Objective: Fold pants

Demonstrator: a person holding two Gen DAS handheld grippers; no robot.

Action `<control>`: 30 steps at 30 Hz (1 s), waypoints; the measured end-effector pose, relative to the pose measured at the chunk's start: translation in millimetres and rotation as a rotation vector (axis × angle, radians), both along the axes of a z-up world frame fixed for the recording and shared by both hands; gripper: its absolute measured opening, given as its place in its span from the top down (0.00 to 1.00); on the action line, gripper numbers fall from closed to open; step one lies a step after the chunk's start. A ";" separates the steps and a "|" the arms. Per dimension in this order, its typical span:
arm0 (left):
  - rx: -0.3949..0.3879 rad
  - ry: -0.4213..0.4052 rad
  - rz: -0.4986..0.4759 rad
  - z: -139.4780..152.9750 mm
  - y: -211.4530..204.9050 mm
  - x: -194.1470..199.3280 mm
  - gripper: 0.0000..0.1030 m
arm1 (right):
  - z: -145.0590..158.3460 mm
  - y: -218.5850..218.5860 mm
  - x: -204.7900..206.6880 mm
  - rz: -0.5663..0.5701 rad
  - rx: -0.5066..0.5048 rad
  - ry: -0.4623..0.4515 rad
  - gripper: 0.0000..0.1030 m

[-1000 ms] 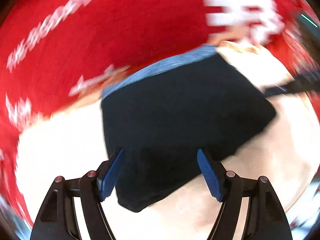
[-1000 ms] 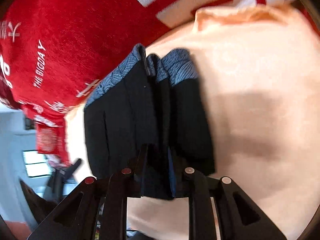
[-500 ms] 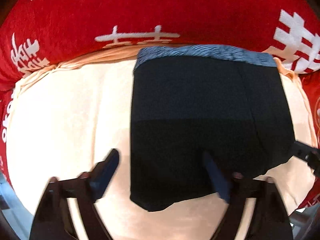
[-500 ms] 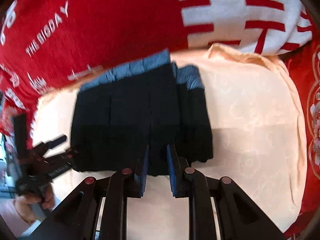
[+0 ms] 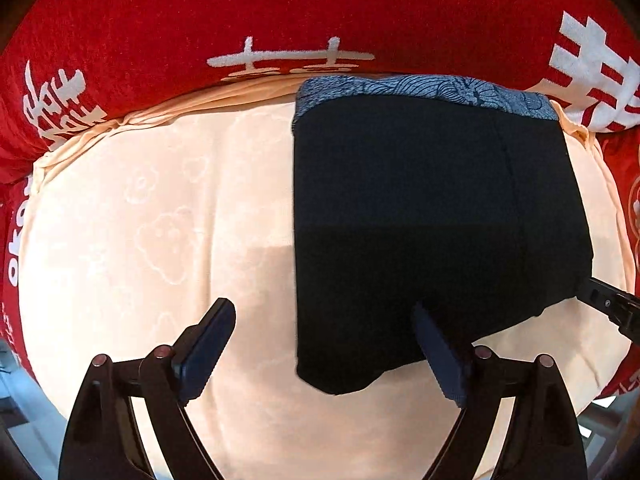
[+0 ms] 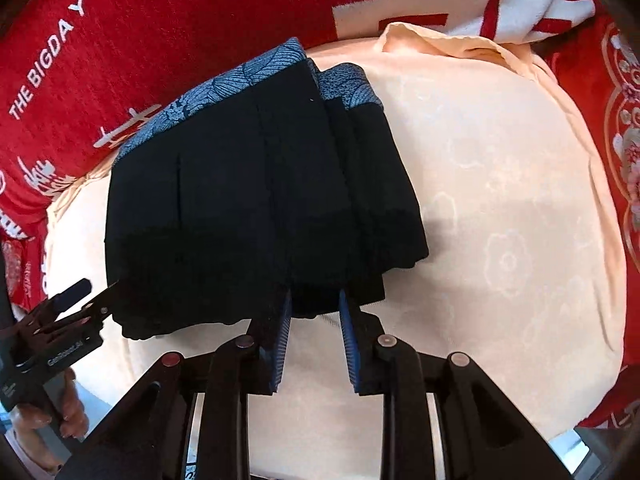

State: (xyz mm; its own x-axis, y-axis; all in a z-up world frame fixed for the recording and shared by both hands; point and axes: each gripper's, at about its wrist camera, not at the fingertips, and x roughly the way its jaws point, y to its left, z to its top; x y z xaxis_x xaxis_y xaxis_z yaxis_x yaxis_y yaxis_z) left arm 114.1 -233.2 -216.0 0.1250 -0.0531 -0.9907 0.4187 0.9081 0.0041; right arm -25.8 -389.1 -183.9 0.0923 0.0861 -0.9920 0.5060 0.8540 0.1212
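Folded black pants (image 5: 432, 216) with a blue patterned waistband (image 5: 424, 90) lie flat on a peach cloth (image 5: 160, 208). My left gripper (image 5: 324, 344) hangs open above their near left corner, one finger over bare cloth and one over the black fabric. In the right wrist view the pants (image 6: 240, 200) show stacked folds. My right gripper (image 6: 315, 322) has its jaws opening, with the hem just at the tips and no fabric pressed between the pads. The left gripper (image 6: 76, 300) sits at the pants' left edge, held by a hand (image 6: 60, 412).
A red blanket (image 5: 280, 4) with white characters borders the peach cloth at the back and left. Red floral fabric (image 6: 624, 128) lies along the right side. The right gripper's tip (image 5: 608, 304) pokes in at the pants' right edge.
The pants went from hanging and bunched to lying flat. My left gripper spread wider and shifted toward their left corner. The right jaws parted and the fabric came out from between them.
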 end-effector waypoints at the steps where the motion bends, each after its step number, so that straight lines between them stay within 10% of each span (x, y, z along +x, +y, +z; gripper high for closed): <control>1: 0.001 0.002 -0.001 0.5 2.0 2.3 0.12 | 0.1 1.7 0.4 -0.004 -0.004 0.005 0.73; 30: -0.010 -0.009 -0.053 3.7 37.3 26.1 0.12 | 8.9 71.2 -1.0 -0.066 -0.017 0.018 0.73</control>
